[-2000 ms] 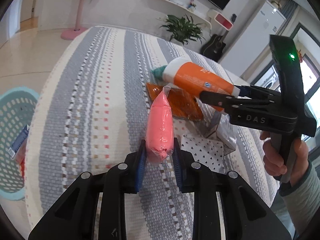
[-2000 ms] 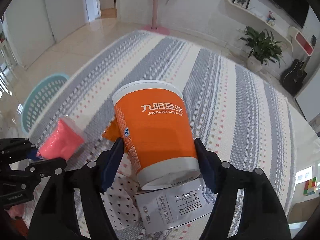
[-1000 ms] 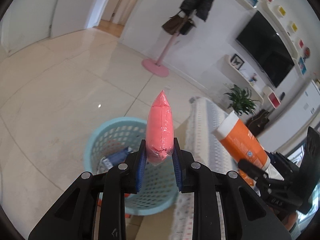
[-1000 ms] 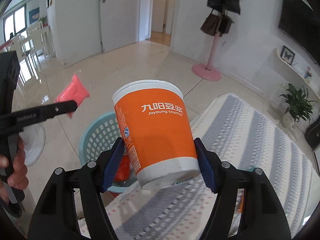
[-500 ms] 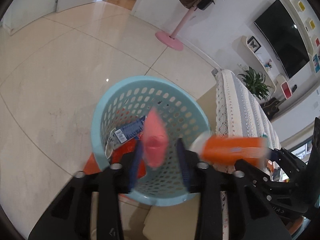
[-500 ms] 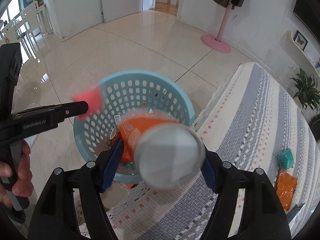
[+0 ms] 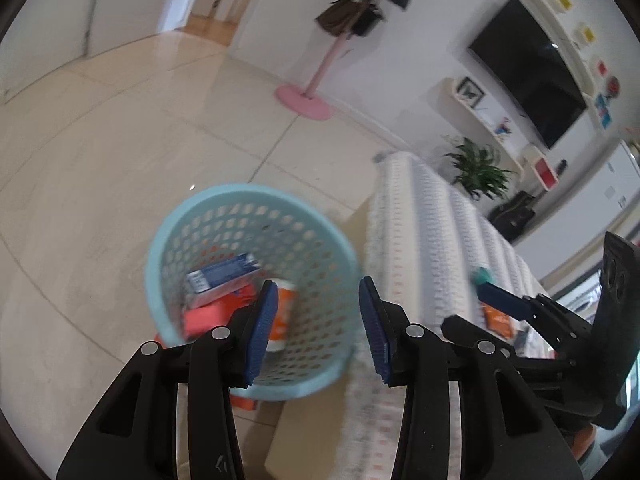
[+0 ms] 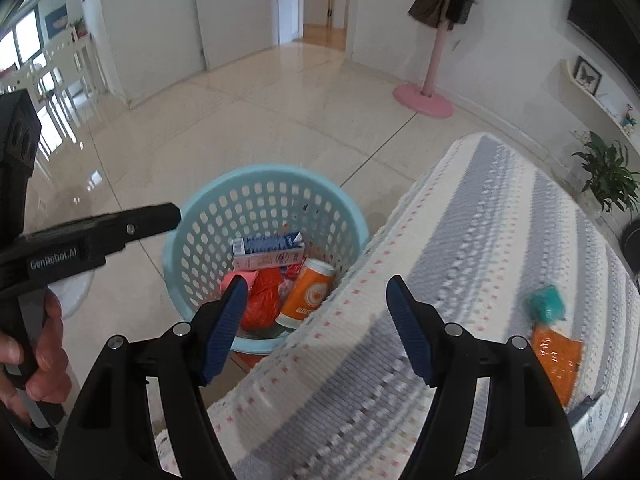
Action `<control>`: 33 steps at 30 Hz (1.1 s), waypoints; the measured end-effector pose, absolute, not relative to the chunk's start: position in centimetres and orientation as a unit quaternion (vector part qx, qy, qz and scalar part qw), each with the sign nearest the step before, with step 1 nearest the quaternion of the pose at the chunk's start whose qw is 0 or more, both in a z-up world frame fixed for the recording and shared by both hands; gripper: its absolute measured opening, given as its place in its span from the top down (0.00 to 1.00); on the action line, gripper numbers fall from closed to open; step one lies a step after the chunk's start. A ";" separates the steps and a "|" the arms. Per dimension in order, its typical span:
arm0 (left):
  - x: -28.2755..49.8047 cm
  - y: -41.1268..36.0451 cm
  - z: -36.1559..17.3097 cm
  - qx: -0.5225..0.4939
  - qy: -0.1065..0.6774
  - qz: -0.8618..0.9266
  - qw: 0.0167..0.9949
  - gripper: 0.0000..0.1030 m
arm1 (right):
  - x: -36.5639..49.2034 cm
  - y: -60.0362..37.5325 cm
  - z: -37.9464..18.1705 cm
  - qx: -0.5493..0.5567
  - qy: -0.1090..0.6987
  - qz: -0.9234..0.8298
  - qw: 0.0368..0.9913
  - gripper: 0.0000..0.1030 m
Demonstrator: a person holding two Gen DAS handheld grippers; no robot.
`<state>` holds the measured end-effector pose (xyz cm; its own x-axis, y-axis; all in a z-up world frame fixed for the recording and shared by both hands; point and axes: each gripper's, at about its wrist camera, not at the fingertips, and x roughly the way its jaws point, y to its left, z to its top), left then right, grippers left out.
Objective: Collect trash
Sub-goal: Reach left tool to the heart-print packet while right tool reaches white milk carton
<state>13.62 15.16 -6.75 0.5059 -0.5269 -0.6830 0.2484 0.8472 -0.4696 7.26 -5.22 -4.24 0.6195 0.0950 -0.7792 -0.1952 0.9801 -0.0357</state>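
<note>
Both claws hang wide and empty over the blue basket [image 8: 264, 204]. Next trash: an orange wrapper [image 8: 554, 354] on the striped worktop [image 8: 460, 280], probably light, crinkly film; pinch it at an edge.

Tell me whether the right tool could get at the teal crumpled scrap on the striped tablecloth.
Probably yes: the right tool is empty and open, and the teal crumpled scrap lies uncovered on the striped tablecloth.
</note>
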 end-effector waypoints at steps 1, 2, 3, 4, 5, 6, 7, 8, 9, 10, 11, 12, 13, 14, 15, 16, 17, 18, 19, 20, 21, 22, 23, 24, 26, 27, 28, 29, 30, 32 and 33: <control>13.2 14.6 -6.1 -0.157 0.438 -0.236 0.853 0.61 | 6.5 -5.9 -3.3 -0.056 0.420 0.078 0.903 0.34; 12.6 13.7 -5.2 -0.154 0.432 -0.247 0.853 0.61 | 6.0 -6.4 -2.7 -0.054 0.413 0.075 0.906 0.34; 12.0 12.9 -4.6 -0.150 0.429 -0.255 0.854 0.61 | 5.1 -7.3 -1.8 -0.051 0.403 0.070 0.911 0.34; 11.3 11.8 -3.8 -0.146 0.424 -0.268 0.853 0.61 | 4.5 -7.9 -1.2 -0.049 0.396 0.065 0.914 0.34; 10.8 10.8 -3.2 -0.144 0.422 -0.279 0.850 0.61 | 3.5 -9.1 -0.2 -0.046 0.385 0.057 0.920 0.34; 10.2 9.7 -2.8 -0.142 0.422 -0.293 0.846 0.61 | 2.7 -10.0 0.4 -0.043 0.378 0.051 0.923 0.34; 9.8 8.7 -2.5 -0.138 0.422 -0.304 0.843 0.61 | 1.5 -11.4 1.2 -0.039 0.368 0.040 0.928 0.34; 9.1 7.2 -2.2 -0.131 0.423 -0.319 0.838 0.61 | 0.7 -12.4 1.6 -0.036 0.362 0.031 0.931 0.34; 8.4 5.4 -2.1 -0.122 0.424 -0.335 0.833 0.61 | -0.2 -13.6 2.1 -0.031 0.356 0.019 0.934 0.34; 7.9 4.4 -2.1 -0.115 0.425 -0.344 0.829 0.59 | -1.4 -15.4 2.7 -0.023 0.350 0.002 0.937 0.34; 7.1 2.2 -2.0 -0.102 0.427 -0.362 0.822 0.58 | -2.0 -16.5 2.9 -0.018 0.346 -0.008 0.938 0.34; 6.5 0.9 -2.1 -0.094 0.428 -0.371 0.819 0.55 | -3.0 -18.1 3.2 -0.011 0.342 -0.025 0.939 0.34; 5.9 -0.6 -2.1 -0.083 0.428 -0.381 0.815 0.54 | -3.9 -19.7 3.5 -0.005 0.338 -0.045 0.940 0.34; 5.2 -2.4 -2.2 -0.069 0.428 -0.393 0.811 0.53 | -4.5 -20.8 3.5 -0.001 0.336 -0.057 0.940 0.34; 4.5 -4.2 -2.4 -0.054 0.429 -0.404 0.806 0.51 | -5.3 -22.3 3.6 0.008 0.334 -0.072 0.940 0.34; 3.8 -5.9 -2.7 -0.040 0.430 -0.416 0.801 0.48 | -6.1 -23.8 3.6 0.017 0.331 -0.085 0.940 0.34; 3.2 -6.8 -3.2 -0.032 0.431 -0.424 0.796 0.46 | -6.9 -25.0 3.5 0.024 0.329 -0.097 0.939 0.34; 2.6 -8.3 -3.7 -0.021 0.436 -0.432 0.789 0.38 | -7.4 -26.2 3.2 0.030 0.328 -0.110 0.938 0.34; 2.4 -9.3 -4.2 -0.014 0.439 -0.435 0.786 0.28 | -8.0 -27.5 2.9 0.038 0.329 -0.124 0.935 0.34; 2.1 -10.7 -5.0 -0.002 0.444 -0.434 0.784 0.25 | -8.3 -28.5 2.5 0.047 0.331 -0.132 0.933 0.34; 1.8 -11.6 -5.7 0.007 0.448 -0.434 0.782 0.22 | -8.8 -29.8 1.8 0.062 0.337 -0.142 0.929 0.34; 1.5 -12.6 -6.6 0.016 0.453 -0.439 0.776 0.22 | -9.3 -30.9 1.0 0.075 0.344 -0.153 0.923 0.34; 1.4 -13.4 -7.2 0.023 0.458 -0.442 0.771 0.22 | -9.5 -31.7 0.2 0.084 0.350 -0.163 0.919 0.34; 1.2 -14.3 -8.1 0.033 0.463 -0.443 0.767 0.22 | -9.8 -32.4 -0.4 0.089 0.356 -0.171 0.914 0.34; 1.1 -16.0 -9.4 0.054 0.470 -0.439 0.764 0.22 | -9.9 -33.6 -1.7 0.103 0.368 -0.185 0.905 0.34; 1.0 -16.7 -10.2 0.066 0.473 -0.436 0.763 0.22 | -10.0 -34.3 -2.6 0.115 0.376 -0.193 0.899 0.32; 0.9 -17.1 -10.8 0.073 0.475 -0.433 0.762 0.22 | -9.9 -34.9 -3.5 0.127 0.383 -0.200 0.893 0.30; 0.8 -17.7 -11.5 0.081 0.477 -0.429 0.763 0.22 | -9.9 -35.3 -4.2 0.138 0.389 -0.205 0.887 0.27; 0.7 -18.2 -12.1 0.085 0.478 -0.429 0.762 0.22 | -10.0 -35.5 -4.7 0.146 0.393 -0.209 0.883 0.24; 0.1 -19.1 -12.8 0.093 0.478 -0.432 0.759 0.22 | -9.6 -36.4 -6.5 0.178 0.410 -0.211 0.869 0.22; 0.0 -19.4 -13.3 0.100 0.477 -0.433 0.759 0.22 | -9.0 -36.4 -7.1 0.192 0.416 -0.210 0.864 0.21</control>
